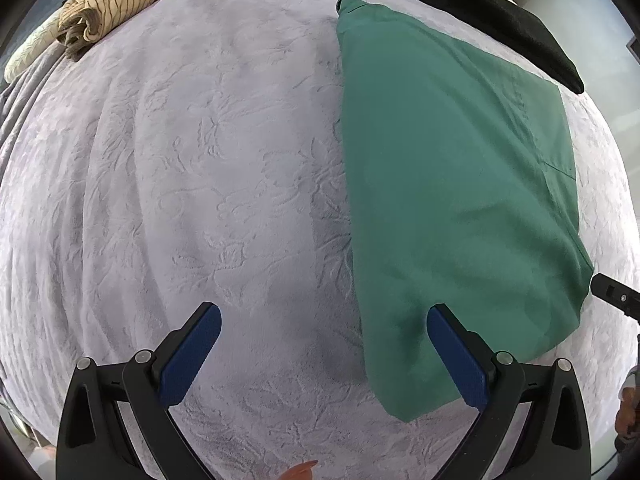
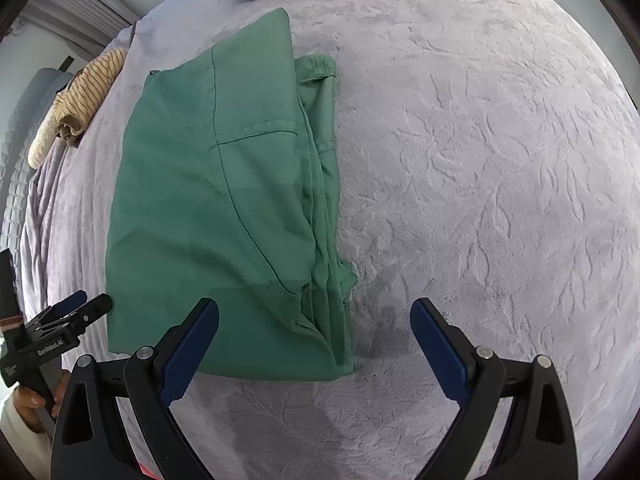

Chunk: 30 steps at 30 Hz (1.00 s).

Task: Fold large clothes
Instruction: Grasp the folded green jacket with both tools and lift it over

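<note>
A pale lilac bedspread (image 1: 200, 160) with an embossed leaf pattern fills both views and carries everything else. On it lies the folded green garment (image 1: 452, 184) — flat, in a long rectangle, running from about 5 o'clock up to 12 o'clock in the left wrist view and from 7 to 11 o'clock in the right wrist view, where its stacked layers and a seamed pocket show along the right-hand edge.

A folded black garment (image 1: 500, 20) sits beyond it at 1 o'clock in the left view, just beside the green one's far edge; its top is cut off by the frame. A tan striped garment (image 1: 120, 0), loosely bunched, lies well apart at 11 o'clock near the bed's edge.

The left gripper (image 1: 324, 356) hangs spread wide with nothing between its fingers; its right-hand blue pad overlaps the green cloth in the picture, though whether it touches I cannot tell. The right gripper (image 2: 316, 348) is likewise spread wide — its left pad over the garment's near corner, its right pad over bare bedspread — and pinches nothing.

A hand (image 2: 28, 400) shows at 8 o'clock in the right view, mostly cut off.
</note>
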Tool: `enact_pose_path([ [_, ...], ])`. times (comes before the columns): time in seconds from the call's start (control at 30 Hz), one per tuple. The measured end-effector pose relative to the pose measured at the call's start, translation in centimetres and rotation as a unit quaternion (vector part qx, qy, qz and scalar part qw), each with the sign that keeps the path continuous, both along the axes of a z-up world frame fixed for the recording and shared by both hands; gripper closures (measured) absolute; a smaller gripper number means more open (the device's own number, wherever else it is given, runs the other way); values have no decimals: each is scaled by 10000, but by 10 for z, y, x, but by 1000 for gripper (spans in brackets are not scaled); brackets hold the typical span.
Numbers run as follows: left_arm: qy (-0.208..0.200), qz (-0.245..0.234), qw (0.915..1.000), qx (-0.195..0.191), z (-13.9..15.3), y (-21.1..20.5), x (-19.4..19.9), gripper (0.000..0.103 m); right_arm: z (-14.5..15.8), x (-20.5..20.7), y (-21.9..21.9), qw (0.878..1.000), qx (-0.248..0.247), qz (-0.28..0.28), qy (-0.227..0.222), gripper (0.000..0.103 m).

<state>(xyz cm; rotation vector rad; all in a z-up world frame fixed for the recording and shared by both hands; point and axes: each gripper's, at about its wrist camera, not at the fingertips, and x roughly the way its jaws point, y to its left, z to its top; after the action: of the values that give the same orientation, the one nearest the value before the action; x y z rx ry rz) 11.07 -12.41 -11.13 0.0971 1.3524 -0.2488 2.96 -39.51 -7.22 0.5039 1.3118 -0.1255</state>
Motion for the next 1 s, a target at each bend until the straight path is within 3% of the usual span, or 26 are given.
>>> enact_pose_path([
  [0.33, 144, 26, 9997, -219, -12, -5, 15, 0, -6, 10, -11, 9999, 144, 46, -26, 6],
  [0.4, 313, -71, 9986, -409, -17, -6, 17, 0, -8, 12, -16, 9994, 343, 28, -63, 6],
  [0.63, 328, -264, 9924, -1153, -13, -7, 39, 0, -14, 30, -54, 9875, 1444, -281, -563, 6],
  [0.87, 891, -532, 9749, -1969, -48, -22, 64, 0, -49, 77, -72, 9679, 2387, -212, -752, 6],
  [1.0, 1119, -531, 9704, -2074, -72, -32, 68, 0, -72, 99, -69, 9613, 2663, -172, -688, 6],
])
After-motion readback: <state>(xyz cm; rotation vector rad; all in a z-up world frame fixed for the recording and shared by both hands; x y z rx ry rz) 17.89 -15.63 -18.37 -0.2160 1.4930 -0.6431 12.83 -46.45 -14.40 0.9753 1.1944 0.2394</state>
